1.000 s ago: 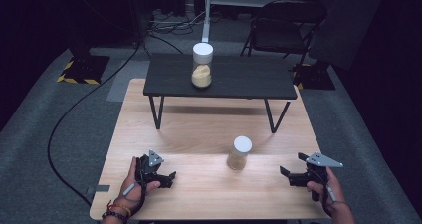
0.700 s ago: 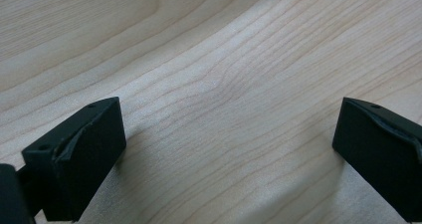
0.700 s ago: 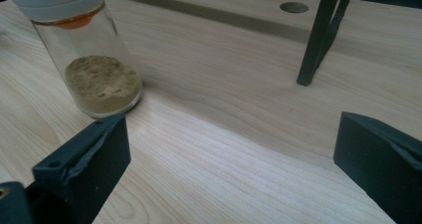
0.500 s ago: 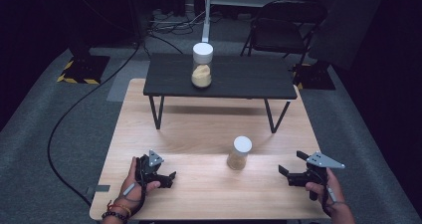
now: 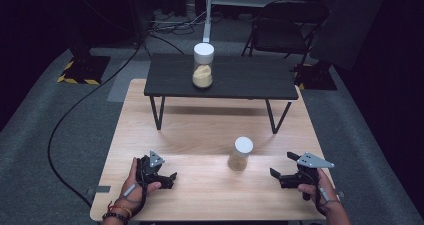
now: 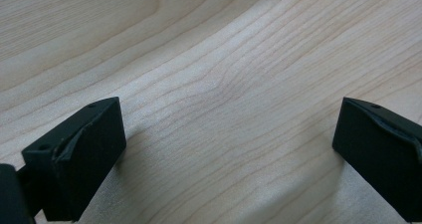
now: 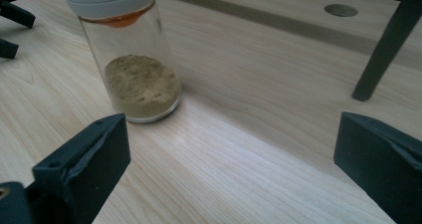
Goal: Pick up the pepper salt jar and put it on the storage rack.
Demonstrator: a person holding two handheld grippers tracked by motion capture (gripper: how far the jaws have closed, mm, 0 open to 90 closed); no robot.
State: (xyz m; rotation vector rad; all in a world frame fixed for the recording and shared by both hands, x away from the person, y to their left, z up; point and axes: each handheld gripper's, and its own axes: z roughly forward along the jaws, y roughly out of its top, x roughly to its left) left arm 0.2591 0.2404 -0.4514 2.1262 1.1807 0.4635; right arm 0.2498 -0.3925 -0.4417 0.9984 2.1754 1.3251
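A glass jar (image 5: 241,154) with a white lid and tan powder in its lower part stands upright on the light wood table (image 5: 200,130), toward the front right. A second similar jar (image 5: 202,65) stands on the low black table (image 5: 250,82) at the back. My right gripper (image 5: 281,166) is open, low over the wood to the right of the near jar and pointing left at it. In the right gripper view the near jar (image 7: 132,59) stands ahead and to the left of my open right gripper (image 7: 231,159). My left gripper (image 5: 170,179) rests open at the front left, with bare wood in front of my left gripper (image 6: 229,149).
The black table's thin legs (image 7: 383,45) stand on the wood behind the near jar. A folding chair (image 5: 280,25), cables and a white stand sit on the grey floor beyond. The wood table's front edge lies just under both hands.
My right gripper has edged slightly left toward the near jar. The left gripper and both jars have not moved.
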